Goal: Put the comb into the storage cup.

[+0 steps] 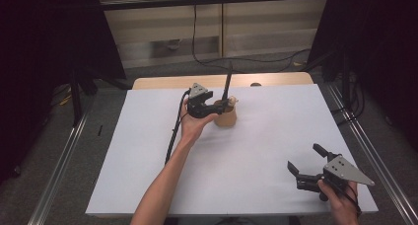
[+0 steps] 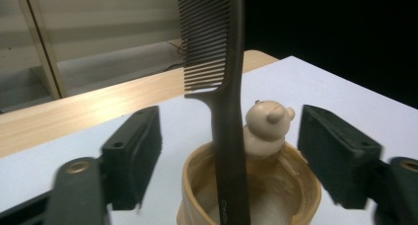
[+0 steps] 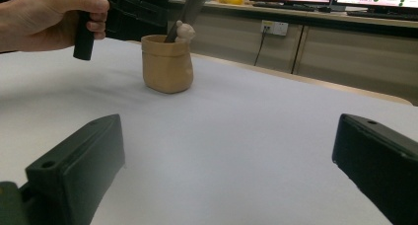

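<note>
Black comb standing in the little tan cup, both sets of jaws wide apart

The long black plastic comb (image 2: 217,87) stands nearly upright in the round tan ceramic cup (image 1: 226,117) with a small bear figure (image 2: 266,122) on its rim, upper middle of the high view on the white tabletop (image 1: 256,156). The left gripper (image 1: 217,106) sits right at the cup, jaws spread either side of the comb, not touching it. The right gripper (image 1: 304,165) hangs at the lower right of the frame, well apart, jaws spread with nothing between them.
</note>
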A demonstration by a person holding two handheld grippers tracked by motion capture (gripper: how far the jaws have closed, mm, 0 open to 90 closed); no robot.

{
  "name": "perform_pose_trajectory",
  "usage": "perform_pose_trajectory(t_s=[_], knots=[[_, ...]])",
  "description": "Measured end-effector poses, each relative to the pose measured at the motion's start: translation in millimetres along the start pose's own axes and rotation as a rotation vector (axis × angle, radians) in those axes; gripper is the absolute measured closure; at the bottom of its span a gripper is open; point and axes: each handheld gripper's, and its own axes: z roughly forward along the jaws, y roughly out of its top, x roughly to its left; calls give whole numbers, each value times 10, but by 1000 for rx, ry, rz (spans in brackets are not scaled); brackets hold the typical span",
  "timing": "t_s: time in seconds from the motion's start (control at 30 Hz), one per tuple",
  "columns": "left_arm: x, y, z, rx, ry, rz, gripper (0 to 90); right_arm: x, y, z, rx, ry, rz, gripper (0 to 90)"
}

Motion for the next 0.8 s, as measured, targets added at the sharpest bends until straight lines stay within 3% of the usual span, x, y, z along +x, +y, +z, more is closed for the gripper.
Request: perform_pose_trajectory(t_s=[0.17,0.23,0.3,0.37,0.43,0.57,0.67,0.8], knots=[[11,-8,-53,-9,-4,-5,89,2,-1,3,1,-1,0,0],[17,-6,-81,-11,15,-1,68,4,0,1,1,-1,0,0],[17,-9,-114,-16,22,25,79,2,1,1,-1,-2,-1,0],[17,-8,-146,-16,41,26,79,3,1,1,-1,-2,-1,0],[14,-8,-175,-12,26,22,79,3,1,1,-2,-2,-1,0],[5,0,-220,-5,62,58,79,1,0,1,-2,-1,-2,0],[22,10,-233,-31,77,76,79,4,0,2,2,-2,-3,0],[11,43,-290,-54,66,75,76,2,-1,1,1,-4,-1,0]])
